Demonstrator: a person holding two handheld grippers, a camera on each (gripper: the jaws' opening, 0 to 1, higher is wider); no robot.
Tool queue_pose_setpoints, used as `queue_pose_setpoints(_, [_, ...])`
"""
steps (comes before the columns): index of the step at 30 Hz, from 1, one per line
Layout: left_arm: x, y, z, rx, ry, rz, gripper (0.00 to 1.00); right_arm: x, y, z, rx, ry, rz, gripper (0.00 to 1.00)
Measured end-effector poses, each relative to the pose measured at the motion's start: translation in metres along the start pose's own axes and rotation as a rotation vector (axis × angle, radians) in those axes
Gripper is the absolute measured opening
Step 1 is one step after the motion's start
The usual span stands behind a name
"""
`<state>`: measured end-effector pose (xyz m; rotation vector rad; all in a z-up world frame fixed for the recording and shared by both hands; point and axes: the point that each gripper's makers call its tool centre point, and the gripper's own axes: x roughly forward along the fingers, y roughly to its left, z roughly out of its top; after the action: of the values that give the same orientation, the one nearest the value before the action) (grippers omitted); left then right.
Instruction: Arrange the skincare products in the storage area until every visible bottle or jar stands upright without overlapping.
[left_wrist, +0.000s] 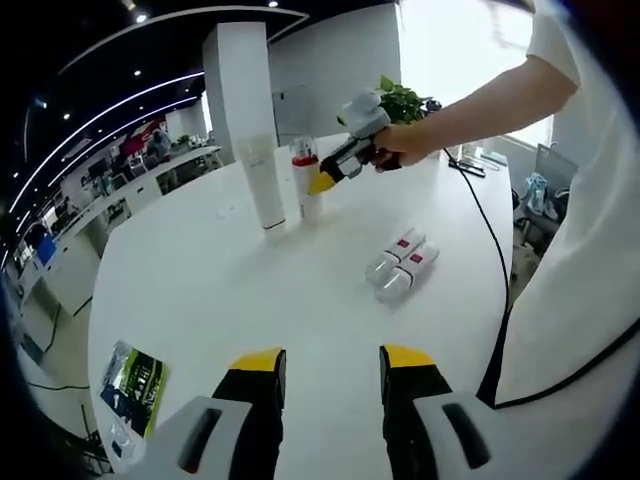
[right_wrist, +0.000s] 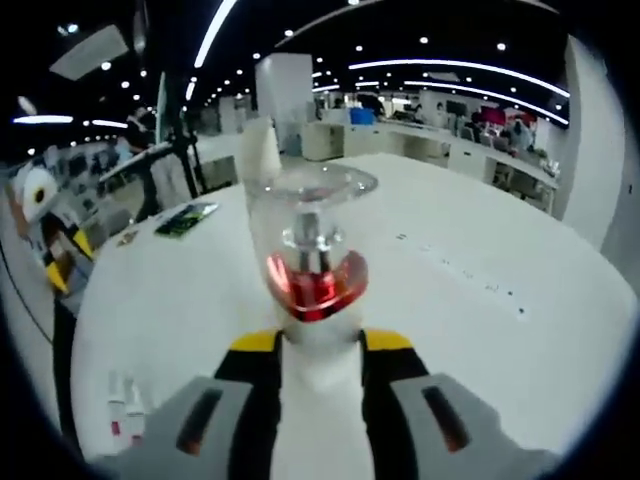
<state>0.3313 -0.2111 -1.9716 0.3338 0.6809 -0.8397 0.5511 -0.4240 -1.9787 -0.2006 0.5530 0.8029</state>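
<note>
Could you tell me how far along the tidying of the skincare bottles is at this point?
Done: the tall white bottle stands upright. In hand: the right gripper is shut on the pump bottle with the clear cap, upright beside that tall one. Left: two small tubes lie flat side by side on the table. The left gripper is open, holding nothing.

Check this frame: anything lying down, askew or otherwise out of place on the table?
Yes. Two white tubes with red bands lie flat, side by side, on the white table, not upright. The right gripper is closed on a red-collared pump bottle beside a tall white bottle, both upright.
</note>
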Motion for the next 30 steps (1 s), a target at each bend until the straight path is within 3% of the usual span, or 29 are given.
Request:
queue_pose_setpoints(17, [-0.004, 0.005, -0.010, 0.011, 0.029, 0.009, 0.37, 0.012, 0.002, 0.004, -0.042, 0.001, 0.034, 0.25])
queue_pose_setpoints(22, [-0.006, 0.006, -0.017, -0.002, 0.037, 0.015, 0.37, 0.013, 0.005, 0.016, -0.046, -0.037, 0.058, 0.34])
queue_pose_setpoints(25, [-0.007, 0.005, -0.019, -0.004, 0.042, 0.015, 0.37, 0.016, 0.006, 0.019, -0.121, -0.016, 0.088, 0.27])
queue_pose_setpoints(30, [-0.008, 0.004, -0.020, -0.009, 0.042, 0.020, 0.37, 0.015, 0.005, 0.018, -0.168, 0.009, 0.172, 0.26])
